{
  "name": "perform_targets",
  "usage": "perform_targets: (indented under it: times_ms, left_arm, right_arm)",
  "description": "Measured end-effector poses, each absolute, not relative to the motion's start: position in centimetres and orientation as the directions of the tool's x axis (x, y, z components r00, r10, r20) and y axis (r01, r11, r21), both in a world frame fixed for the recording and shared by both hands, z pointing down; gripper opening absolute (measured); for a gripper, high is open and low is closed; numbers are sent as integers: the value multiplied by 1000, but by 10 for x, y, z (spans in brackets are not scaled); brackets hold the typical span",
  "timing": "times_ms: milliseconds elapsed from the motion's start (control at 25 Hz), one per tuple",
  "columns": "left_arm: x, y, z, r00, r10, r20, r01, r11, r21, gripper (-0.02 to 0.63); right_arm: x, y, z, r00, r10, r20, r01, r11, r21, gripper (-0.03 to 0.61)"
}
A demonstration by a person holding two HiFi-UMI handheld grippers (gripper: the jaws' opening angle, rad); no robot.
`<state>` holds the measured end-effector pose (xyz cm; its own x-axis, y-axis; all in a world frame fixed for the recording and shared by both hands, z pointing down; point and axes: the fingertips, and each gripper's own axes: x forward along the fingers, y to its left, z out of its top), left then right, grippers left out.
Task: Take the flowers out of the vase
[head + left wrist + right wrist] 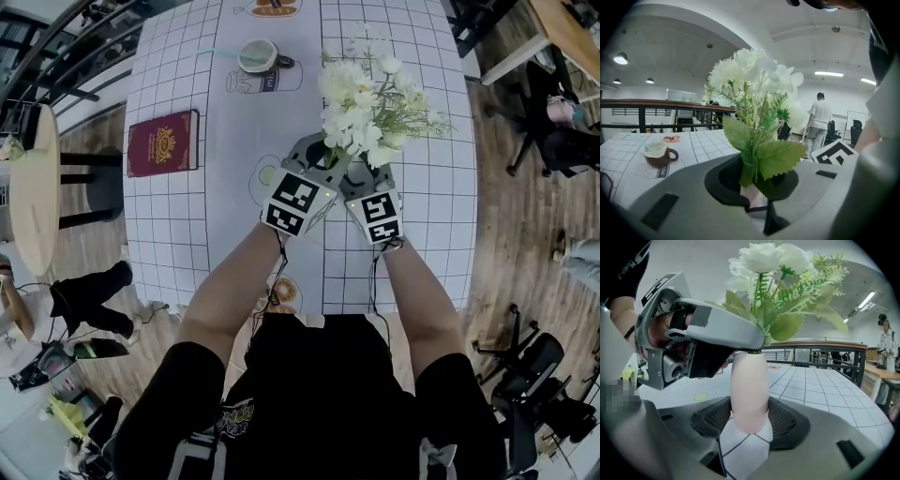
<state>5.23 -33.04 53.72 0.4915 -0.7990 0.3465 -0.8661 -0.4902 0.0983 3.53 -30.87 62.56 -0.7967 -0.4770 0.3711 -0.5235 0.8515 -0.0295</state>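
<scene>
One pale vase (749, 390) is clamped round its lower body by the right claw (750, 420) in the right gripper view, with both pads pressed to it. Just above the vase's mouth, the left claw (757, 341) is closed across the stems. In the left gripper view, the jaws are drawn nearly together on the green stems of the flowers (754, 79), which stand white-bloomed and upright in the vase. In the head view, the vase is covered by both claws on the checked table (187, 234); a red book (162, 142) lies well left of it.
</scene>
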Motion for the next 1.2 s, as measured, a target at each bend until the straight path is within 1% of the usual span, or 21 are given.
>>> perform_targets:
  times_ms: [280, 560, 800, 1200]
  left_arm:
    - [45, -334, 526, 481, -818, 315, -876, -462, 139, 58]
    - [45, -334, 500, 492, -827, 271, -870, -476, 125, 58]
    - [40, -329, 484, 495, -834, 242, -869, -478, 130, 57]
    - [25, -321, 435, 495, -857, 140, -866, -476, 152, 55]
  right_arm:
    - [37, -308, 623, -791, -475, 386, -522, 853, -20, 261]
    - [38, -307, 622, -783, -463, 416, -516, 856, -19, 261]
    - [37, -307, 621, -789, -463, 404, -512, 859, -17, 261]
    - [37, -309, 624, -788, -467, 401, -517, 856, -18, 261]
